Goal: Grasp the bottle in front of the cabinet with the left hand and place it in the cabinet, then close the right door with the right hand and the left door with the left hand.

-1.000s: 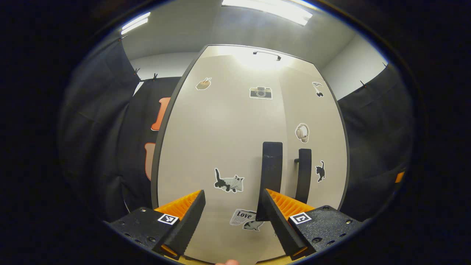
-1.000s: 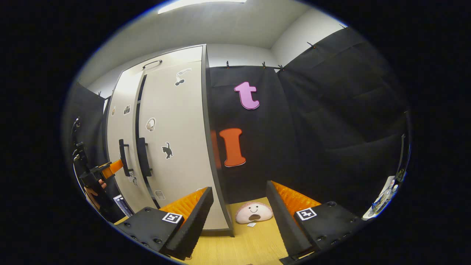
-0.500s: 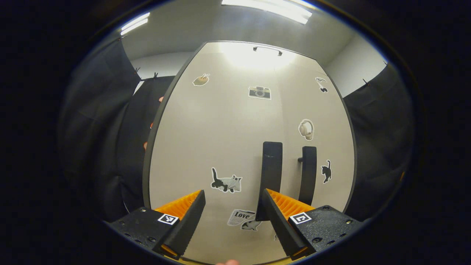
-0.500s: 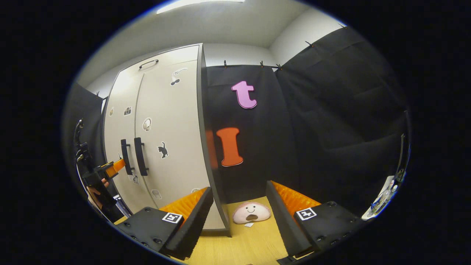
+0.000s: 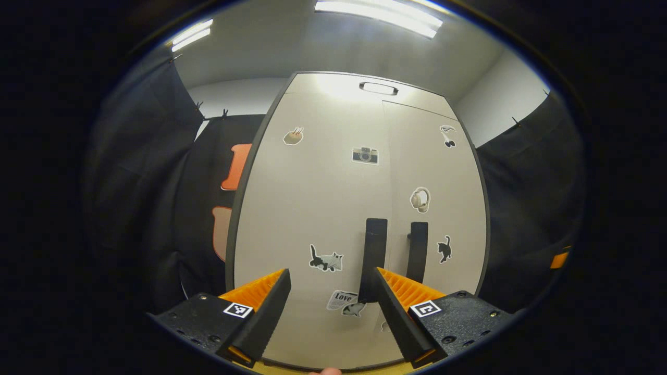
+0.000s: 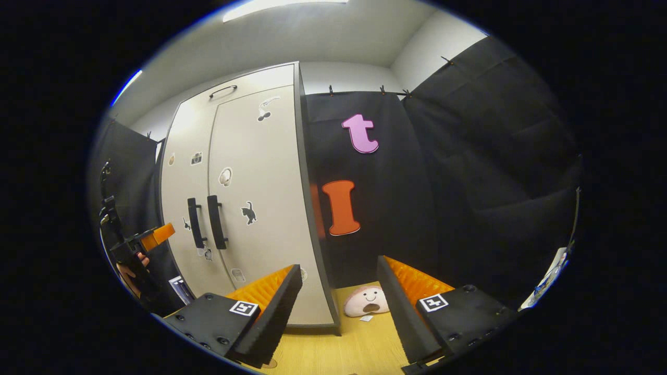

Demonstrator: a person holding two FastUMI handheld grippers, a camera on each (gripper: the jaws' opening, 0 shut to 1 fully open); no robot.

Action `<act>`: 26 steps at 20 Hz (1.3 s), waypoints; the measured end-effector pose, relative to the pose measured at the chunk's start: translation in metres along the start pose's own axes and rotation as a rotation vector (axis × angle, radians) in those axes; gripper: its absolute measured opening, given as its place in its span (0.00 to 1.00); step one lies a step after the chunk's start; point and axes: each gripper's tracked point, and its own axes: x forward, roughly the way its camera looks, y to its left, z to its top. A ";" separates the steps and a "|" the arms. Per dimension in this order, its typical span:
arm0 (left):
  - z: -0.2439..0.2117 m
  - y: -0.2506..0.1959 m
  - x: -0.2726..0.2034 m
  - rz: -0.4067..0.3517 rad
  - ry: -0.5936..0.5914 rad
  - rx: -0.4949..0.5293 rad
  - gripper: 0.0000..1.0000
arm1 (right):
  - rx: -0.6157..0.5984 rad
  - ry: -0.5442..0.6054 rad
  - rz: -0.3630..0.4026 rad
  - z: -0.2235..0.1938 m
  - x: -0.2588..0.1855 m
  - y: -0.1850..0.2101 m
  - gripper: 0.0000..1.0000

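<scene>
Doors of the tall pale cabinet (image 5: pixel 359 208) with animal stickers look shut, the two black bar handles (image 5: pixel 373 260) side by side, so the bottle is likely inside; I cannot see it. The left gripper (image 5: pixel 331 317) faces the doors, jaws apart, holding nothing. The right gripper (image 6: pixel 338 312) waits off the cabinet's 3 o'clock side, jaws apart too.

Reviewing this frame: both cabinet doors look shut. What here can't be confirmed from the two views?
- Bottle: whether it sits inside the cabinet; the shut left door and right door hide the interior.
- Cabinet base: in the left gripper view, cut off by the left gripper.
- Stickers: in the right gripper view, too small to make out.
- Person's hand: mostly hidden behind the other gripper, at the dark edge.
</scene>
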 end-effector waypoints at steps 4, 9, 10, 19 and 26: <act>0.009 0.011 -0.039 0.032 0.000 0.010 0.94 | -0.009 0.015 0.059 -0.005 0.007 0.019 0.96; 0.010 0.029 -0.081 0.098 0.009 0.028 0.94 | -0.006 0.026 0.133 -0.011 0.012 0.044 0.96; 0.008 0.032 -0.087 0.110 0.015 0.031 0.94 | -0.010 0.029 0.143 -0.012 0.011 0.048 0.96; -0.018 0.047 -0.149 0.198 0.026 0.049 0.95 | -0.049 0.004 0.162 -0.027 0.004 0.065 0.96; -0.018 0.030 -0.155 0.158 0.001 0.057 0.95 | -0.066 -0.043 0.175 -0.024 -0.008 0.074 0.96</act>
